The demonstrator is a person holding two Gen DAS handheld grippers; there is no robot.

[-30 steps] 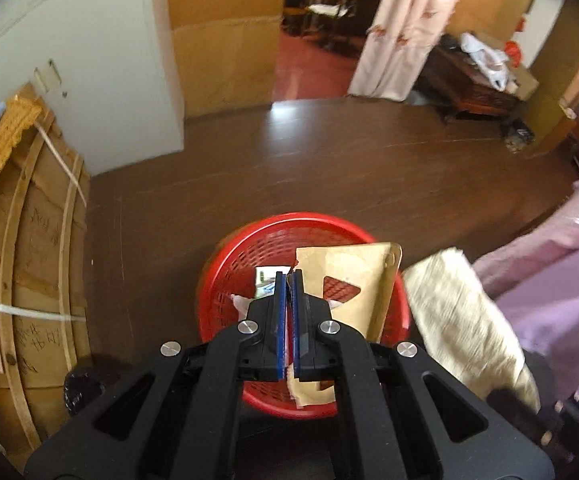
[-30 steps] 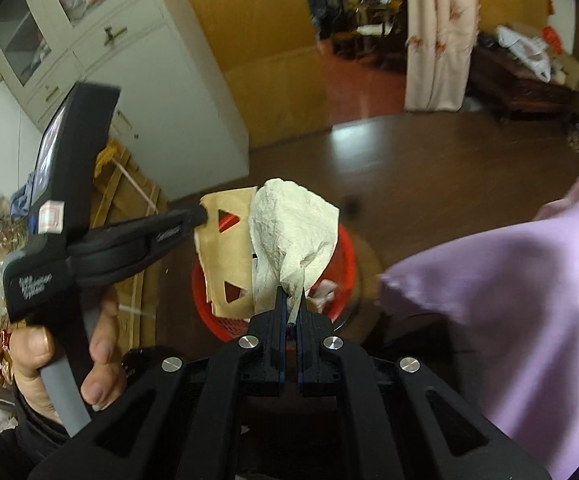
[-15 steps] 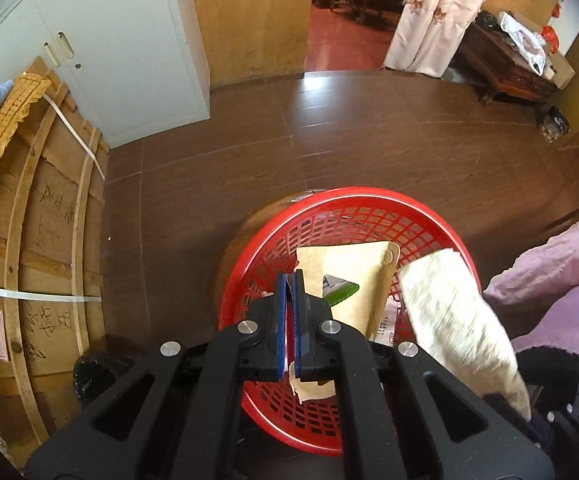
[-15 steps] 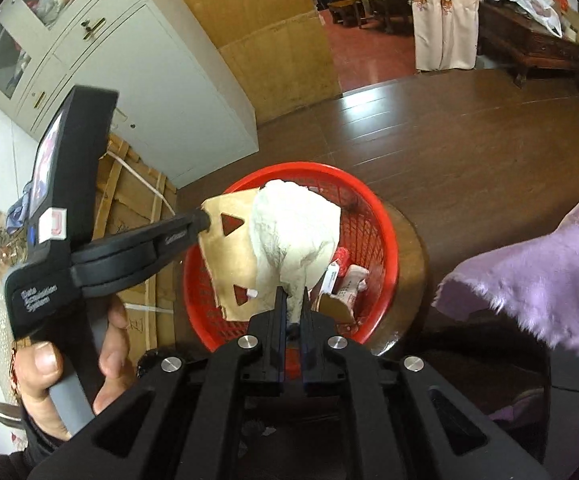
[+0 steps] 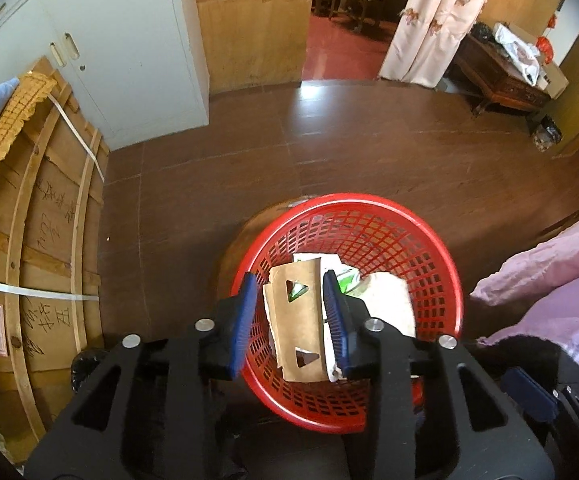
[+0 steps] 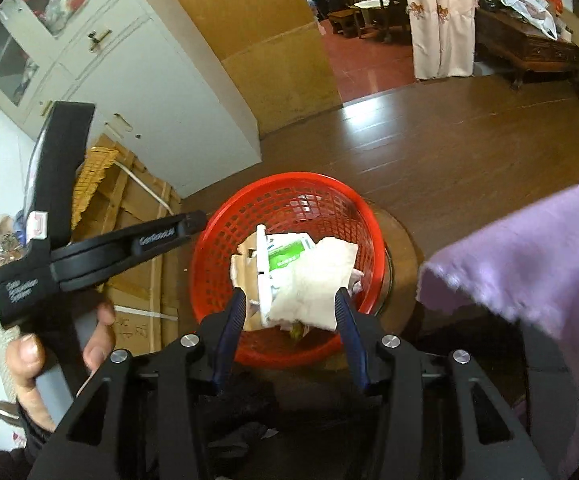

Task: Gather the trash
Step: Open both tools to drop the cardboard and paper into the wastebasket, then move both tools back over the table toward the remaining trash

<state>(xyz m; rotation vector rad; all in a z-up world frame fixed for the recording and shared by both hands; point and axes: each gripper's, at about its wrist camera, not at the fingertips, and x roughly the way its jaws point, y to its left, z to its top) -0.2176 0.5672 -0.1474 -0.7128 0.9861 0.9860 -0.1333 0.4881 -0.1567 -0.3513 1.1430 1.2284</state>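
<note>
A red mesh basket [image 5: 429, 248] [image 6: 225, 240] stands on a round wooden stool on the brown floor. My left gripper [image 5: 289, 312] is open above the basket's near side. A brown card with triangular holes [image 5: 297, 320] lies between its fingers inside the basket. My right gripper [image 6: 289, 320] is open above the basket. A crumpled white tissue [image 6: 313, 280] lies in the basket between its fingers, beside a green and white packet [image 6: 289, 254]. The tissue also shows in the left wrist view [image 5: 385, 300].
A white cabinet [image 5: 129, 60] stands at the back left. A wooden board crate [image 5: 29, 240] leans at the left. A purple sleeve [image 6: 529, 260] hangs at the right. The left gripper's handle and the hand holding it [image 6: 49, 240] are at the left of the right wrist view.
Both grippers have opened. The brown card has dropped from the left gripper and the tissue from the right gripper into the basket. Both grippers have moved closer above the basket.
</note>
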